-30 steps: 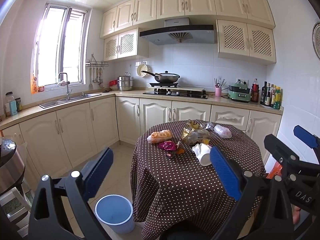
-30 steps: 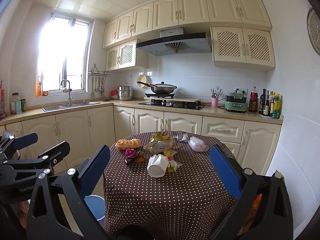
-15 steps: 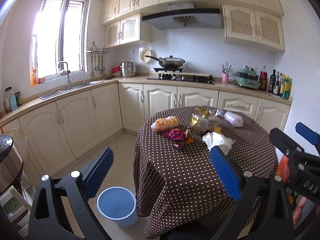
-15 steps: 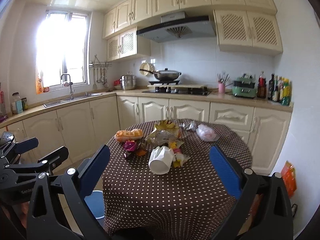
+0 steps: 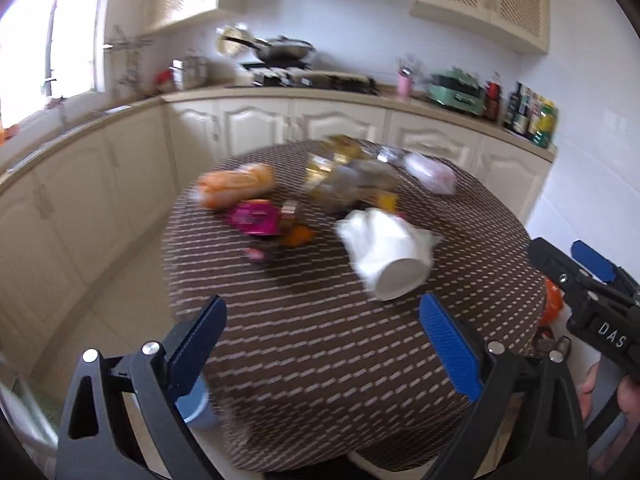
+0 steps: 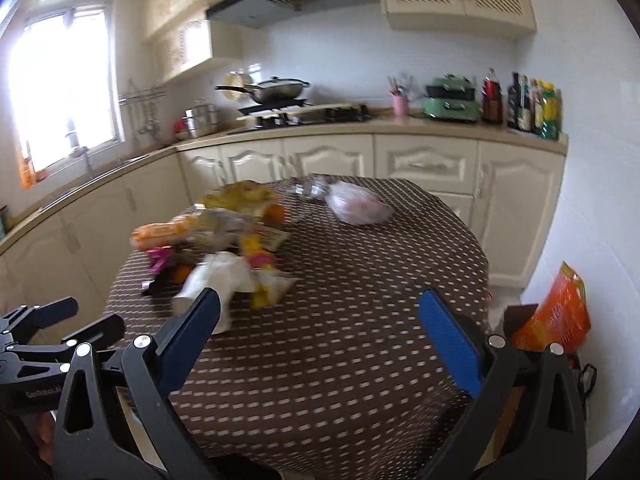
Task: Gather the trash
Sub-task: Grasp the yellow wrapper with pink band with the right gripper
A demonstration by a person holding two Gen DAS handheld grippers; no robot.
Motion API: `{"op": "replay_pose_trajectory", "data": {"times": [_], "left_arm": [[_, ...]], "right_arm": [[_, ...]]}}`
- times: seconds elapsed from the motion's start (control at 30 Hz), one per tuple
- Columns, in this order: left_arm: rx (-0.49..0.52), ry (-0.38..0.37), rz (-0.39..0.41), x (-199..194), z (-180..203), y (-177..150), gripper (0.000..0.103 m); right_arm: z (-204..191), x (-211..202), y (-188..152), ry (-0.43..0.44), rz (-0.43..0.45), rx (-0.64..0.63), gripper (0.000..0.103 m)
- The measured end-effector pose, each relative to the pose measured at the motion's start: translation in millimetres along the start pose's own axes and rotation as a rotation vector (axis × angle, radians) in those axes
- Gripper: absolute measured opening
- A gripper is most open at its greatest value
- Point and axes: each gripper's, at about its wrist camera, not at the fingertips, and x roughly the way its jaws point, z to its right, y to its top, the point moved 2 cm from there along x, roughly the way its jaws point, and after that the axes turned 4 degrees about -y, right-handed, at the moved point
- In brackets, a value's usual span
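Note:
A round table with a brown dotted cloth (image 5: 320, 340) (image 6: 360, 320) carries a heap of trash: a tipped white paper cup (image 5: 388, 256) (image 6: 216, 280), an orange bread bag (image 5: 236, 190) (image 6: 160, 236), a pink wrapper (image 5: 256, 220), crumpled clear and yellow wrappers (image 5: 348, 180) (image 6: 240, 208) and a clear plastic bag (image 5: 432, 172) (image 6: 360, 208). My left gripper (image 5: 324, 344) is open and empty over the table's near side, in front of the cup. My right gripper (image 6: 320, 340) is open and empty over the near edge. Both views are motion-blurred.
A blue bin (image 5: 196, 404) stands on the floor left of the table, mostly hidden by my left finger. Cream cabinets and a counter with stove and bottles (image 6: 532, 108) ring the room. An orange bag (image 6: 556, 316) leans by the right wall.
Both grippers have moved forward and tilted down toward the table, so the trash looks larger and nearer. The jaws stay open. Nothing on the table has moved.

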Motion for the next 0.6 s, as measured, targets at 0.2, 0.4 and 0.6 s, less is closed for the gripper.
{"op": "replay_pose_trajectory", "data": {"times": [0.2, 0.4, 0.6], "left_arm": [[0.108, 0.005, -0.056, 57.2, 39.9, 15.7, 0.095], [0.176, 0.05, -0.095, 89.9, 51.0, 22.2, 0.077], [0.13, -0.029, -0.075, 87.5, 38.2, 22.6, 0.047]], "right_arm": [[34.9, 23.8, 2.6, -0.034, -0.026, 0.068, 0.096], [43.2, 45.7, -0.2, -0.011, -0.064, 0.076, 0.096], [32.7, 69.3, 1.7, 0.037, -0.119, 0.062, 0.096]]}}
